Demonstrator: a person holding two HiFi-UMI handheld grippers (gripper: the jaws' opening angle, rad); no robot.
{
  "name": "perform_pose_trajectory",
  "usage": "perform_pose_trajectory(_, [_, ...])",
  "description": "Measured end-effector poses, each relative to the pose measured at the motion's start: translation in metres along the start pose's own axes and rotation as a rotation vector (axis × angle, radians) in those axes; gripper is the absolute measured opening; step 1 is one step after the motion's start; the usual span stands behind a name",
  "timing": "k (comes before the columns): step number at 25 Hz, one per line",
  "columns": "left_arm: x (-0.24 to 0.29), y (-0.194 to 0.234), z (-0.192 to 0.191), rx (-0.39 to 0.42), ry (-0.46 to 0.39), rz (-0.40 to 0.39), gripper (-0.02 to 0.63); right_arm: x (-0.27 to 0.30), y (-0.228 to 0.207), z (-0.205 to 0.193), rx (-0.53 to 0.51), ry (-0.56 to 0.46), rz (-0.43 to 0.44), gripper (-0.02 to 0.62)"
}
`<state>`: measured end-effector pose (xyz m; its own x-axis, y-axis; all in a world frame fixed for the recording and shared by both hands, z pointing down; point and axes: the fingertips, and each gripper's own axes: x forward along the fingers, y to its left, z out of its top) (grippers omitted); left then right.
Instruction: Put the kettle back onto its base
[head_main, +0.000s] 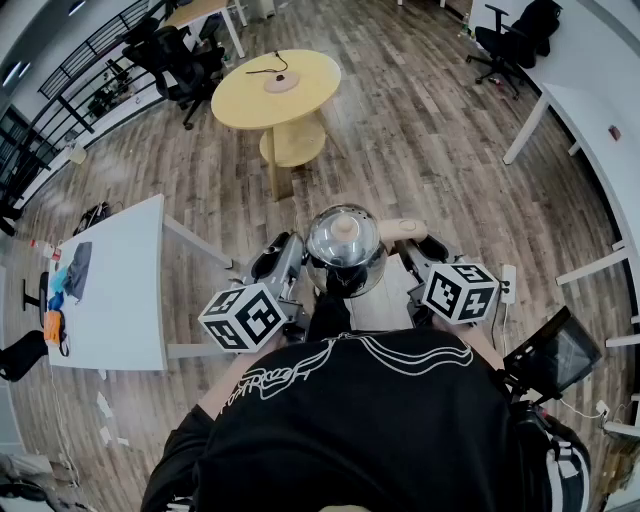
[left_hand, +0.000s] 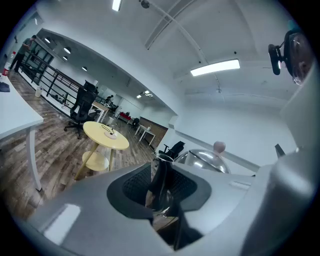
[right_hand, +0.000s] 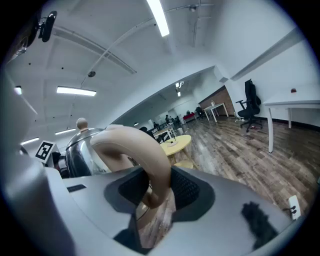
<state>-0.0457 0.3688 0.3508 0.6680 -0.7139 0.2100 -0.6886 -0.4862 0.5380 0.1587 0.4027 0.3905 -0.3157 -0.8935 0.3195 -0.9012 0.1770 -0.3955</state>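
I hold a chrome kettle (head_main: 345, 245) with a beige lid knob in the air between both grippers, over the wooden floor. My left gripper (head_main: 290, 262) is shut on its dark spout (left_hand: 161, 177), and the dome of the kettle (left_hand: 202, 159) shows behind the jaws. My right gripper (head_main: 425, 250) is shut on the curved beige handle (right_hand: 150, 155), with the kettle body (right_hand: 82, 150) to its left. A round base (head_main: 281, 83) with a black cord lies on the yellow round table (head_main: 310, 100) further ahead. The same base (left_hand: 111, 133) is visible in the left gripper view.
A white table (head_main: 120, 290) with coloured items stands at the left. A white desk (head_main: 600, 130) runs along the right, with office chairs (head_main: 515, 40) behind it. A power strip (head_main: 507, 283) lies on the floor by my right gripper. A dark screen (head_main: 560, 350) is at the lower right.
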Motion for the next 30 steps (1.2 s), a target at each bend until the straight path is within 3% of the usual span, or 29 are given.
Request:
perform_pose_trajectory(7, [0.088, 0.084, 0.043, -0.022, 0.026, -0.015, 0.091, 0.119, -0.02, 0.024, 0.01, 0.026, -0.023, 0.137])
perform_pose_trajectory(18, [0.224, 0.23, 0.162, -0.045, 0.017, 0.014, 0.089, 0.338, -0.025, 0.097, -0.015, 0.104, 0.011, 0.137])
perform_pose_trajectory(23, [0.261, 0.263, 0.196, -0.021, 0.03, 0.006, 0.091, 0.393, -0.027, 0.114, -0.003, 0.106, 0.03, 0.137])
perform_pose_trajectory(30, [0.302, 0.286, 0.215, -0.006, 0.057, 0.003, 0.091, 0.438, -0.042, 0.127, 0.003, 0.136, 0.049, 0.137])
